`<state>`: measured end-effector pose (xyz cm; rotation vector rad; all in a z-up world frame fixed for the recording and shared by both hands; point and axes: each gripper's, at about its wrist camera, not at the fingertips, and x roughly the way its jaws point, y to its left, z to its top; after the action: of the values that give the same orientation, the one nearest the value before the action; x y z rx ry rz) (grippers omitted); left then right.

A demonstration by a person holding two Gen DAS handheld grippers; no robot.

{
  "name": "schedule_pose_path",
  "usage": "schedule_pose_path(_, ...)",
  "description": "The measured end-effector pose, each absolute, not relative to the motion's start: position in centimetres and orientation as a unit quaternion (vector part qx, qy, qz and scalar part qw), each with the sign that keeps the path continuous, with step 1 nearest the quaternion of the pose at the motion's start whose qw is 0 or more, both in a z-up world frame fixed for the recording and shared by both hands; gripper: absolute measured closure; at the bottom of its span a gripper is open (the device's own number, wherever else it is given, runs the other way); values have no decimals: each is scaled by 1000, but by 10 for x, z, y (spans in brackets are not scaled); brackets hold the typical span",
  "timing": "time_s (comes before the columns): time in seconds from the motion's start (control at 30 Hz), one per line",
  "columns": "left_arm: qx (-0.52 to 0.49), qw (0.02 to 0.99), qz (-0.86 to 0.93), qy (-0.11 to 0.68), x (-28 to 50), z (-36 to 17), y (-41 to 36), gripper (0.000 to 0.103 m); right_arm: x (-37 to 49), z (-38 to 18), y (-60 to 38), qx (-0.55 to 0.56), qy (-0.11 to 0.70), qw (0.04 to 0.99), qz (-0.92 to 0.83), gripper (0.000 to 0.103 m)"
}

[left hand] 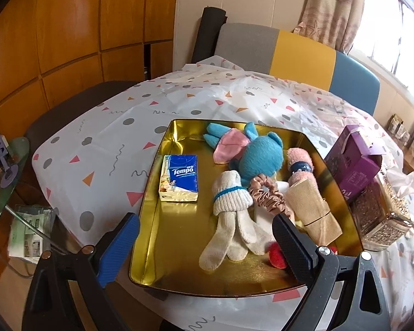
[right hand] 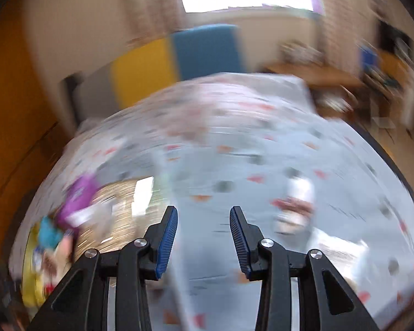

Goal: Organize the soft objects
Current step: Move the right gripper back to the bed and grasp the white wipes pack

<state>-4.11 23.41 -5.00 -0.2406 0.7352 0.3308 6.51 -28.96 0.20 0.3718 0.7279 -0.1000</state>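
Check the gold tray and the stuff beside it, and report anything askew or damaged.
The purple box to the right of the gold tray stands out: its top flaps gape open and it sits tilted on a glittery gold box. Inside the tray, the soft items are loosely piled, the cream socks over a scrunchie. Nothing looks spilled.

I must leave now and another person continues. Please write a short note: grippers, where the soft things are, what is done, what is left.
Left gripper: open, empty, over the near edge of the gold tray.
Right gripper: open, empty, over the tablecloth; its view is blurred.
In the tray: tissue pack, blue plush, white socks, pink sock roll, scrunchie.
Left: a blurred item on the cloth, perhaps next.
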Motion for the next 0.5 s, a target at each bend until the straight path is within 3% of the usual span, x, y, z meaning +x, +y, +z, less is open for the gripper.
schedule_pose_path(0.2, -113, 916, 143, 357, -36, -46, 226, 6, 57, -35, -410, 342, 380, 842, -172, 57)
schedule_pose_path(0.5, -84, 929, 91, 348, -25, -28, 193, 6, 57, -90, -436, 349, 443, 801, -201, 54)
